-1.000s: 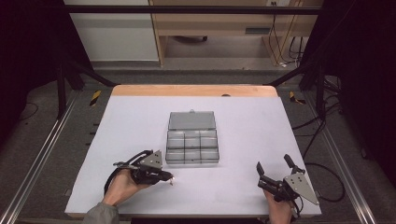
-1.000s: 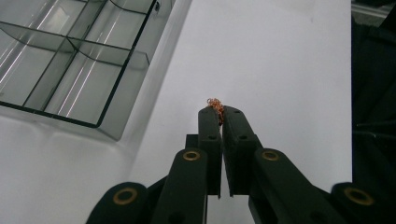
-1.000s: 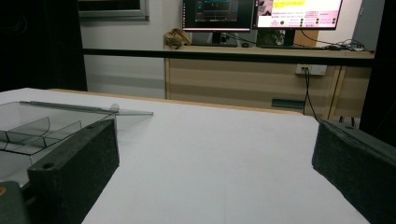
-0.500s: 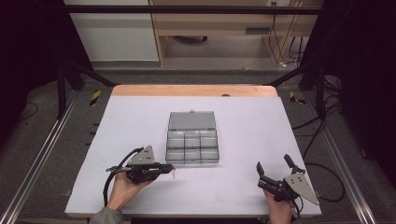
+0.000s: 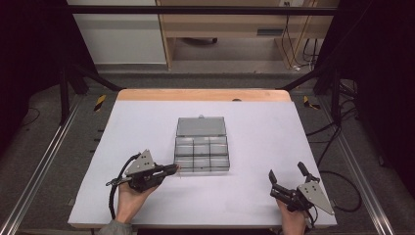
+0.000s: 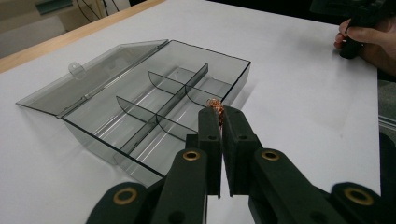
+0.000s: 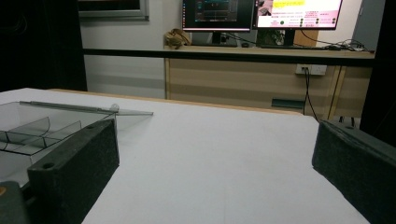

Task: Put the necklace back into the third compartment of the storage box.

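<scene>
A clear grey compartment box [image 5: 202,155] lies mid-table with its lid [image 5: 201,126] folded open at the far side; its cells look empty. My left gripper [image 5: 172,169] hovers at the box's near left corner, shut on a small tangle of copper wire [image 6: 215,108] pinched at the very tips. In the left gripper view the box [image 6: 159,107] lies just beyond the black fingers [image 6: 208,135]. My right gripper [image 5: 286,171] rests at the table's near right, open with nothing between its pads [image 7: 79,154]. The box's edge [image 7: 28,133] appears at the left of the right gripper view.
The white table top [image 5: 254,122] ends in a wooden strip [image 5: 203,94] at the far side. Black frame posts stand at both far corners. Cables trail off the right edge. Beyond the table stands a wooden desk with monitors [image 7: 261,14].
The left gripper has shifted slightly away from the person, toward the box's near left corner, with the copper wire still pinched. The right gripper has stayed put.
</scene>
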Demonstrator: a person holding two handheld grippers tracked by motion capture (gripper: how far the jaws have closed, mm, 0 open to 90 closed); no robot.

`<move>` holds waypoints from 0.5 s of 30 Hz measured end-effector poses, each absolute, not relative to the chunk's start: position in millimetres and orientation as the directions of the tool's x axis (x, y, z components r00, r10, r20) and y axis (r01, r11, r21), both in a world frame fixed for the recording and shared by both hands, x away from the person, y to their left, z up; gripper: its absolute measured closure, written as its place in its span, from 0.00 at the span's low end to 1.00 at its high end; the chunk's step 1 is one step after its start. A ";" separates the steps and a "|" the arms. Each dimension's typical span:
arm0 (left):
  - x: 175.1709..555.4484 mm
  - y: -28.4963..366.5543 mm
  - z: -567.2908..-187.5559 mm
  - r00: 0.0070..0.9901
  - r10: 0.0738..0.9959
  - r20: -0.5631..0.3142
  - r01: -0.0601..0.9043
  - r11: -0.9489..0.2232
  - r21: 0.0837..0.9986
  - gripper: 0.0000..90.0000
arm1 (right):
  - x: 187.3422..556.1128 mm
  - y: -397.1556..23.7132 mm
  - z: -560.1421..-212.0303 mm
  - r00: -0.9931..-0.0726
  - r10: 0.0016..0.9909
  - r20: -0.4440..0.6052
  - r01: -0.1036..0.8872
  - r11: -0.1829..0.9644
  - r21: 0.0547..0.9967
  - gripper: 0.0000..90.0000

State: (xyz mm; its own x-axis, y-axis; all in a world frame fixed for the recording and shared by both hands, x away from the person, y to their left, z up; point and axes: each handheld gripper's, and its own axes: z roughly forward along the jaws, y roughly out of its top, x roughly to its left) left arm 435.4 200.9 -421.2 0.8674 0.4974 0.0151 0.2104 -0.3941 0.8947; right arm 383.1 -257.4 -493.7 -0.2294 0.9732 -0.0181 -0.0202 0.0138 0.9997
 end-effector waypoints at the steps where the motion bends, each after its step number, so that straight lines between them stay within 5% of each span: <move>1: 434.5 201.0 -420.7 0.861 0.509 0.018 0.212 -0.389 0.897 0.95 | 383.2 -257.4 -493.7 -0.230 0.973 -0.018 -0.021 0.013 1.000 0.01; 15: 422.8 200.2 -409.5 0.771 0.636 0.028 0.212 -0.298 0.931 0.95 | 383.1 -257.5 -493.8 -0.230 0.973 -0.017 -0.022 0.012 1.000 0.01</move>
